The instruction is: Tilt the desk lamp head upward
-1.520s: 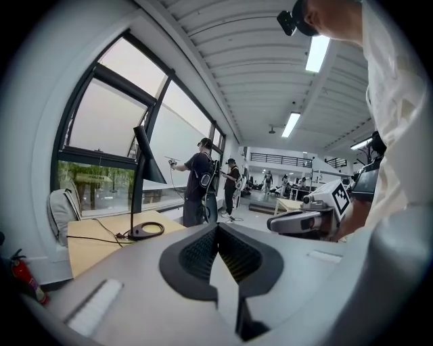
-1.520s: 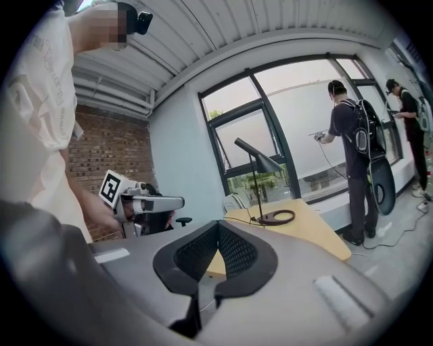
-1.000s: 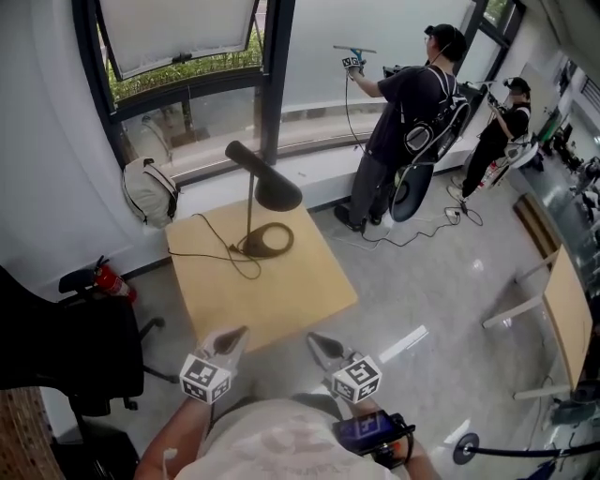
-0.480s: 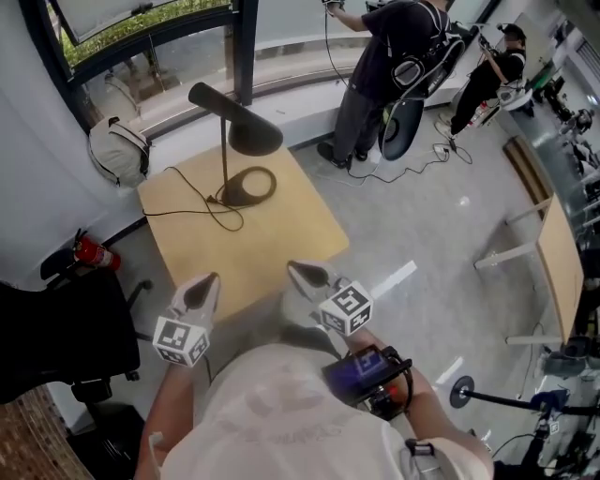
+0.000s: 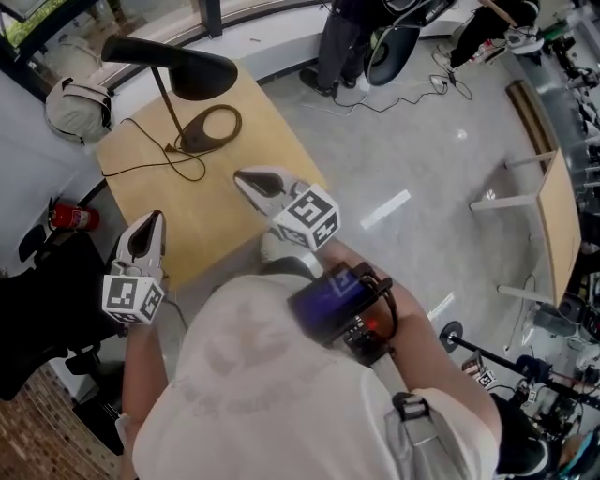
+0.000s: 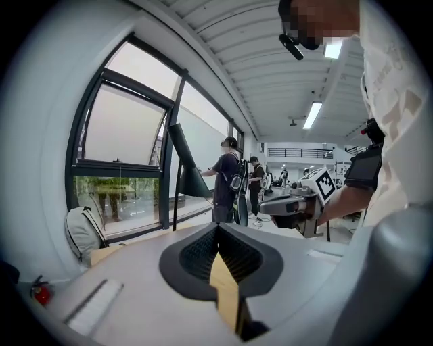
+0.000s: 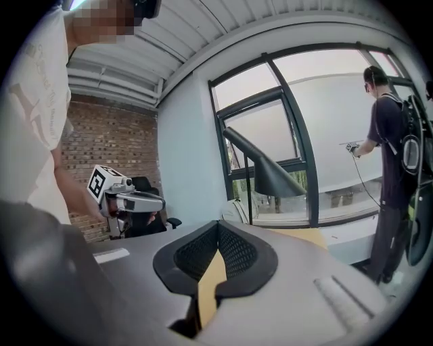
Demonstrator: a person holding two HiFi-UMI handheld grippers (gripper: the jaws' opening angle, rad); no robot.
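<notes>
A black desk lamp stands on a light wooden table (image 5: 225,202). Its cone head (image 5: 192,73) hangs from a thin upright stem over a ring-shaped base (image 5: 208,127), and a black cord runs from it across the tabletop. The lamp head (image 6: 188,169) also shows in the left gripper view and the lamp head (image 7: 270,172) in the right gripper view. My left gripper (image 5: 147,225) hovers at the table's near left edge, shut and holding nothing. My right gripper (image 5: 246,178) is over the table's near right part, shut and holding nothing, well short of the lamp.
A white backpack (image 5: 80,101) leans by the window at the far left. A red fire extinguisher (image 5: 67,217) and a black office chair (image 5: 42,309) stand left of the table. Two people (image 5: 352,28) work at the far right, with cables on the floor.
The head view has swung downward, so the table and lamp now sit higher and further left. Both grippers have moved forward toward the table, the right one farther, reaching over its near part.
</notes>
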